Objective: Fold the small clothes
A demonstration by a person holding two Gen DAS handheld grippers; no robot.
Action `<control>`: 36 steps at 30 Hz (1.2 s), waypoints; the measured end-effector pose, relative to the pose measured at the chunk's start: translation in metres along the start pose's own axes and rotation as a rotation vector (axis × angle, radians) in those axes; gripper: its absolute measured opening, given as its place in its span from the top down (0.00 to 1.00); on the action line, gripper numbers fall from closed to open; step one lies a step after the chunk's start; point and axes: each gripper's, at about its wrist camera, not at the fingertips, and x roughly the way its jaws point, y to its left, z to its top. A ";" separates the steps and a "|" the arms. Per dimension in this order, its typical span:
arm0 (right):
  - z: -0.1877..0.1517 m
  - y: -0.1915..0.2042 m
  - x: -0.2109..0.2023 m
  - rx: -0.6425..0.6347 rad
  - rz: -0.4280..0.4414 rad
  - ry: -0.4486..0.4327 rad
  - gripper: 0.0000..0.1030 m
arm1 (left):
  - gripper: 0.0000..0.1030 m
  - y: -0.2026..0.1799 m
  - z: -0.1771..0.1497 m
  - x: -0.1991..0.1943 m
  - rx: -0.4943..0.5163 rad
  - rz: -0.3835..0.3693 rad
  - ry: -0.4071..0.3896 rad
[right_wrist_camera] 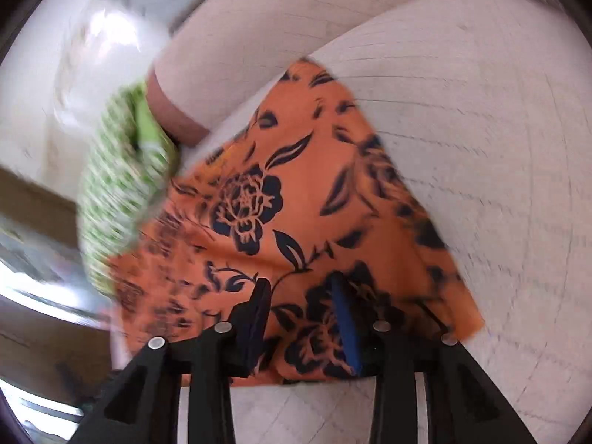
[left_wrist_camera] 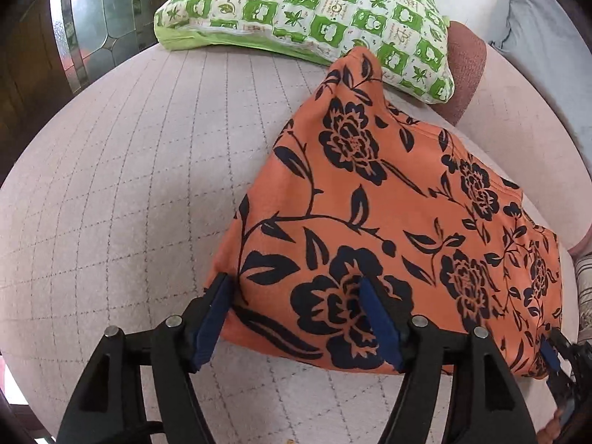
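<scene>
Garment (left_wrist_camera: 388,222), orange with black flowers, lies on the pale quilted surface (left_wrist_camera: 129,185), long axis running from lower centre toward the upper-right pillow (left_wrist_camera: 307,18). Left gripper (left_wrist_camera: 296,318) straddles its near corner, fingers wide, gripping nothing. Right gripper (right_wrist_camera: 303,318) hovers half-open over the cloth. Pinch both near corners together before lifting.

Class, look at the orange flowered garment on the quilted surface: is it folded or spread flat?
Folded. The orange flowered garment lies as a compact doubled shape with a rounded fold at its near edge.

Garment (left_wrist_camera: 388,222) on sofa seat (left_wrist_camera: 129,203); pillow (left_wrist_camera: 307,18) behind.
</scene>
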 end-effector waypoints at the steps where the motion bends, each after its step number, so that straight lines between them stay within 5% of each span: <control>1: -0.003 -0.001 -0.012 0.001 0.000 -0.024 0.62 | 0.30 0.000 0.000 0.001 -0.005 -0.001 -0.003; 3: -0.009 -0.001 -0.030 -0.019 -0.009 -0.072 0.62 | 0.30 0.001 0.000 -0.001 -0.013 -0.001 -0.006; 7: -0.026 -0.016 -0.053 0.068 0.106 -0.061 0.38 | 0.30 0.014 -0.016 -0.024 -0.041 -0.024 -0.030; 10: -0.038 -0.027 -0.053 0.168 0.186 -0.053 0.36 | 0.29 0.026 -0.034 -0.034 -0.077 -0.083 -0.002; 14: -0.047 -0.027 -0.034 0.207 0.177 -0.014 0.36 | 0.29 0.040 -0.054 -0.021 -0.175 -0.203 0.131; 21: -0.050 -0.047 0.000 0.353 0.201 0.021 0.35 | 0.12 0.034 -0.038 -0.010 -0.237 -0.228 0.093; 28: -0.034 -0.055 0.014 0.399 0.291 -0.063 0.33 | 0.13 0.030 -0.012 0.005 -0.311 -0.279 -0.010; 29: -0.031 -0.056 0.015 0.401 0.306 -0.084 0.34 | 0.21 0.029 -0.011 0.006 -0.314 -0.286 -0.024; 30: -0.028 -0.055 0.017 0.394 0.314 -0.106 0.34 | 0.43 0.028 -0.010 0.006 -0.313 -0.280 -0.031; 31: -0.026 -0.055 0.018 0.386 0.319 -0.124 0.34 | 0.55 0.026 -0.010 0.009 -0.304 -0.272 -0.033; 36: -0.016 -0.046 0.026 0.339 0.327 -0.160 0.41 | 0.53 0.022 -0.008 0.016 -0.314 -0.278 -0.060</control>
